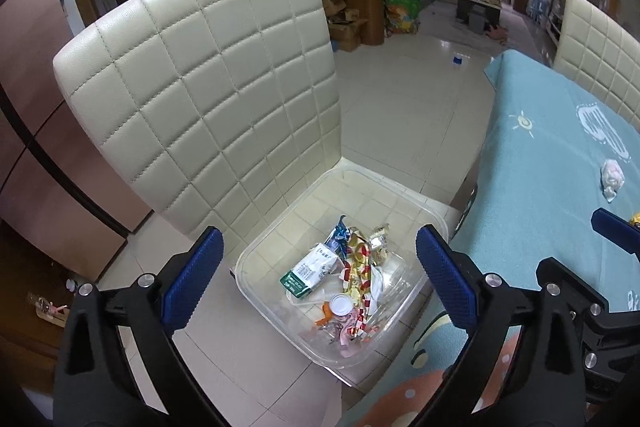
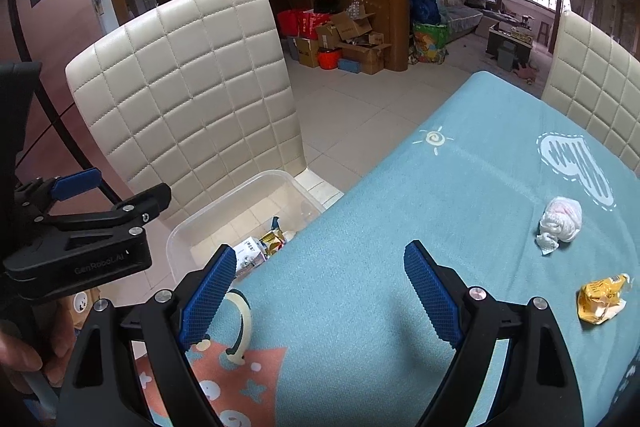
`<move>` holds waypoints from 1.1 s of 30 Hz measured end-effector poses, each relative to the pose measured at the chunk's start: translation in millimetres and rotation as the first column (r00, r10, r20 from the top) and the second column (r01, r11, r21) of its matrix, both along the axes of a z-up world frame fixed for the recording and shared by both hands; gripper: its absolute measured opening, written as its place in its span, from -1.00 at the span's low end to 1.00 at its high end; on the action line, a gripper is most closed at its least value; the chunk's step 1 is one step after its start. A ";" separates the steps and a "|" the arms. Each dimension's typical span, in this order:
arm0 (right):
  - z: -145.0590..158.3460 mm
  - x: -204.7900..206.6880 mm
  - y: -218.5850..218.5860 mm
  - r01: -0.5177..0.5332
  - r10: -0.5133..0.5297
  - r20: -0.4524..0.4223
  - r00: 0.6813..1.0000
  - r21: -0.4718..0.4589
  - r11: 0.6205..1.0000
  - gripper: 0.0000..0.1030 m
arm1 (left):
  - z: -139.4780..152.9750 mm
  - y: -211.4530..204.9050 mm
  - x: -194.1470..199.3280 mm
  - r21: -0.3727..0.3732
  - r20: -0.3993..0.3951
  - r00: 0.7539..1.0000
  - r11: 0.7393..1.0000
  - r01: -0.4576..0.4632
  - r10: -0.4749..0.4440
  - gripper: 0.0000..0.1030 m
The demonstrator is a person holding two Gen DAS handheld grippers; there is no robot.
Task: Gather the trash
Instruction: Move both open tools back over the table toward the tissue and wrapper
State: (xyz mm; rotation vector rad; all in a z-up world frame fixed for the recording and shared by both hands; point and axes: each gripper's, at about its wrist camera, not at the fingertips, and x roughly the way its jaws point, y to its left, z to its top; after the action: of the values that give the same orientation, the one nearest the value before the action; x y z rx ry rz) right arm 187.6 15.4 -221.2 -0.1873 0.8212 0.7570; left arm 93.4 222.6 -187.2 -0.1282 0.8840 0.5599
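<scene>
You see wrappers piled in the clear bin, lower centre; two scraps, white and yellow, lie at right.

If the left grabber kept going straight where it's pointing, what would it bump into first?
Probably the trash pile in the clear plastic bin on the chair. The left gripper, open and empty, points down into it, at the gold and red wrapper, though depth is hard to judge.

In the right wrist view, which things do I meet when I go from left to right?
Cream quilted chair → clear plastic bin of trash → white crumpled tissue wad → yellow crumpled wrapper.
</scene>
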 end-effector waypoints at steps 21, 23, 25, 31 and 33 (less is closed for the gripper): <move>21.5 -22.1 -52.7 0.136 -0.134 0.063 0.989 -0.024 0.990 0.62 | 19.0 -36.8 -2.4 -0.037 0.029 0.995 0.995 0.096 -0.095 0.88; 21.0 -22.7 -69.7 0.183 -0.180 0.062 0.982 -0.034 0.983 0.62 | 18.4 -49.6 2.9 -0.045 0.032 0.991 0.990 0.130 -0.129 0.88; 20.5 -22.8 -85.8 0.223 -0.220 0.060 0.974 -0.043 0.974 0.62 | 18.0 -61.3 8.9 -0.055 0.035 0.987 0.985 0.161 -0.159 0.88; 17.9 -25.6 -144.1 0.347 -0.343 0.065 0.937 -0.069 0.935 0.63 | 13.4 -112.4 32.2 -0.090 0.030 0.962 0.958 0.271 -0.270 0.89; 17.5 -25.8 -161.9 0.384 -0.379 0.067 0.923 -0.075 0.920 0.63 | 12.7 -133.0 41.4 -0.091 0.029 0.949 0.945 0.314 -0.313 0.89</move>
State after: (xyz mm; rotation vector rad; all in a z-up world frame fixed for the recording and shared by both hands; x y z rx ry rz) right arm 161.8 -146.4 -203.7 -0.1177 0.8118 0.3467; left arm 134.8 89.6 -174.5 -0.0750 0.8961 0.2188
